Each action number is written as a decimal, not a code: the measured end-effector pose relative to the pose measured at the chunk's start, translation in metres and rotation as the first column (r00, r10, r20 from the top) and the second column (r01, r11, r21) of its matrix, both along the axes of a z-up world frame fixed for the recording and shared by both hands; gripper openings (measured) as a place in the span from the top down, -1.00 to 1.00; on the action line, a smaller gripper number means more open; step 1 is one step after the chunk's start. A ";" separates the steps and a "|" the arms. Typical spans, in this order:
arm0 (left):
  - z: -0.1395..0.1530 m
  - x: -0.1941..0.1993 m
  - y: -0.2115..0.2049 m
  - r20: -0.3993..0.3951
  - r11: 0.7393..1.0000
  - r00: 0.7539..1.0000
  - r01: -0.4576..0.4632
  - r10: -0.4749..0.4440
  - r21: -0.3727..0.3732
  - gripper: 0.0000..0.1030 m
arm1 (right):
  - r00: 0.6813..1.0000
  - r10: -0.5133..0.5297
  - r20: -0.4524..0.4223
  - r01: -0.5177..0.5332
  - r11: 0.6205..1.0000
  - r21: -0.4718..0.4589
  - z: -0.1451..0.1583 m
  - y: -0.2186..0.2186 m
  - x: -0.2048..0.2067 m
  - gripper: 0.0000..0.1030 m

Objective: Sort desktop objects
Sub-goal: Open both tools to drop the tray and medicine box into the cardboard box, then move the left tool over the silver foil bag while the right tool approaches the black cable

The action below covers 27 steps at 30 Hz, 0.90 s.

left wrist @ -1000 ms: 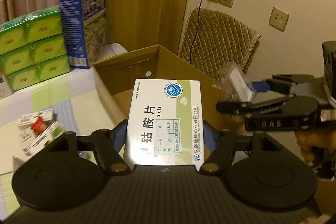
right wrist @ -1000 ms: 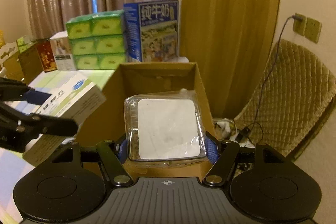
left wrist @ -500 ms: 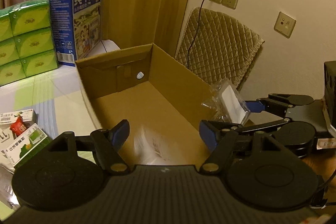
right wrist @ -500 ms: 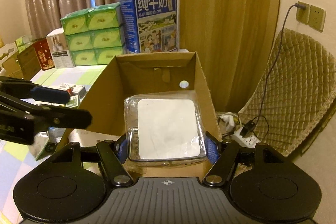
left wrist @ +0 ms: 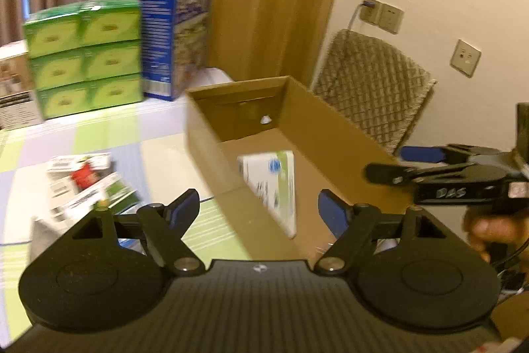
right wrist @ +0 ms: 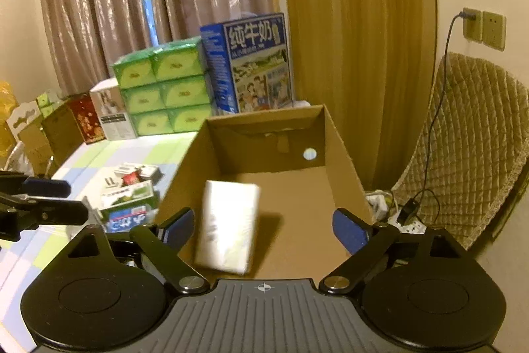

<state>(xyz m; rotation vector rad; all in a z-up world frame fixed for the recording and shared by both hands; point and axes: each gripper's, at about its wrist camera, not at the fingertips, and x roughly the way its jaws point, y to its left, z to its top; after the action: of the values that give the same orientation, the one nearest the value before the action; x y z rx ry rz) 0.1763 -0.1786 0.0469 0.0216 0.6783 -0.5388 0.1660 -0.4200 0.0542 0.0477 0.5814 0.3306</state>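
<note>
An open cardboard box (left wrist: 334,138) (right wrist: 340,148) stands at the table's right edge. A white and green medicine box (left wrist: 274,187) lies tilted inside it; in the right wrist view a blurred white package (right wrist: 228,234) is in the box. My left gripper (left wrist: 259,212) is open and empty, near the box's left wall. My right gripper (right wrist: 263,225) is open and empty above the box's near end; it also shows in the left wrist view (left wrist: 396,162). Several small medicine boxes (left wrist: 86,184) (right wrist: 129,187) lie on the table left of the box.
Stacked green tissue packs (left wrist: 86,55) (right wrist: 162,91) and a blue milk carton box (left wrist: 175,38) (right wrist: 251,62) stand at the table's back. More boxes (right wrist: 82,118) sit at the far left. A quilted chair (left wrist: 373,88) (right wrist: 469,141) stands right of the box, by wall sockets.
The left gripper opened and let the medicine box fall into the cardboard box, then swung left. The right gripper opened and released its clear-wrapped white package.
</note>
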 end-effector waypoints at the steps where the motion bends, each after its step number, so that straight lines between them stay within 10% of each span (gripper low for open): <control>1: 0.000 -0.005 0.008 0.003 1.000 1.000 -0.012 0.012 0.005 -0.49 | 1.000 0.009 0.004 -0.009 1.000 0.009 0.002 0.004 -0.005 -0.79; 13: -0.019 -0.080 0.121 -0.025 0.977 0.979 -0.199 0.202 0.075 -0.61 | 0.979 0.191 0.066 -0.194 0.980 0.041 0.017 0.081 -0.063 -0.93; 27: -0.032 -0.110 0.190 0.009 0.961 0.979 -0.202 0.204 0.188 -0.70 | 0.925 0.380 0.001 -0.380 0.923 -0.060 -0.012 0.145 -0.087 -0.96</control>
<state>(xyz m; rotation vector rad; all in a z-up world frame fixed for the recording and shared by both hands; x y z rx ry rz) 0.0659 0.0112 0.0147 0.1254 0.7304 -0.2760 0.0785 -0.2746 0.0426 -0.1265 0.5869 0.6917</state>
